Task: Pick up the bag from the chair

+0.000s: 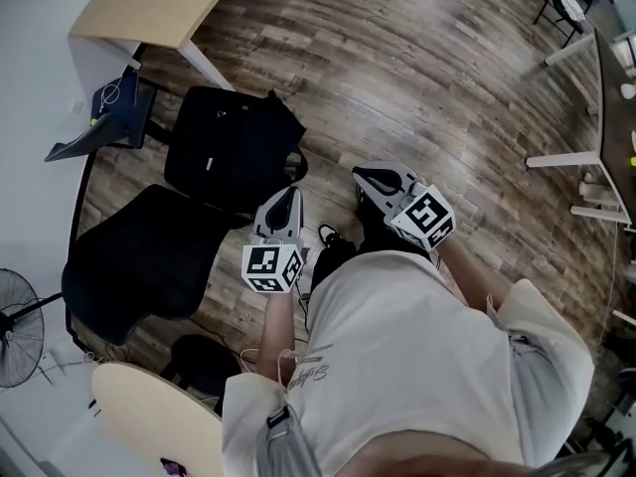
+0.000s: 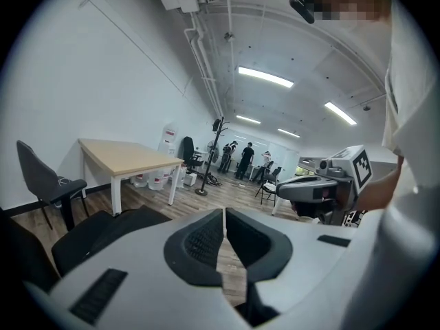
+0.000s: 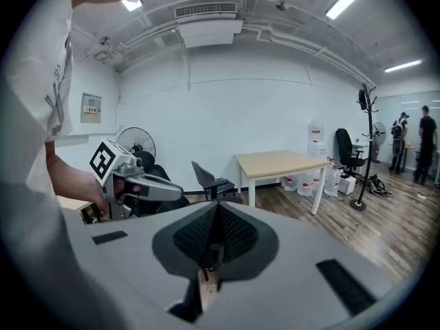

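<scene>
A black bag [image 1: 234, 147] with a strap on its right side lies flat beyond a black office chair [image 1: 139, 261]; what it rests on is hidden beneath it. My left gripper [image 1: 290, 194] hovers just right of the bag's near corner, apart from it, with its jaws pressed together and nothing between them. My right gripper [image 1: 365, 178] is held further right over the wooden floor, also shut and empty. In the left gripper view the left gripper [image 2: 224, 215] points over a dark mass [image 2: 103, 229], with the right gripper [image 2: 323, 188] beside it. The right gripper [image 3: 217, 208] faces the left gripper [image 3: 137, 181].
A light wooden table [image 1: 159, 3] stands at the far left, with a grey chair [image 1: 109, 117] beside it. A fan [image 1: 20, 326] and a round tabletop [image 1: 149, 415] are near my left side. White table legs [image 1: 586, 182] stand at the right. People stand far across the room [image 2: 244, 160].
</scene>
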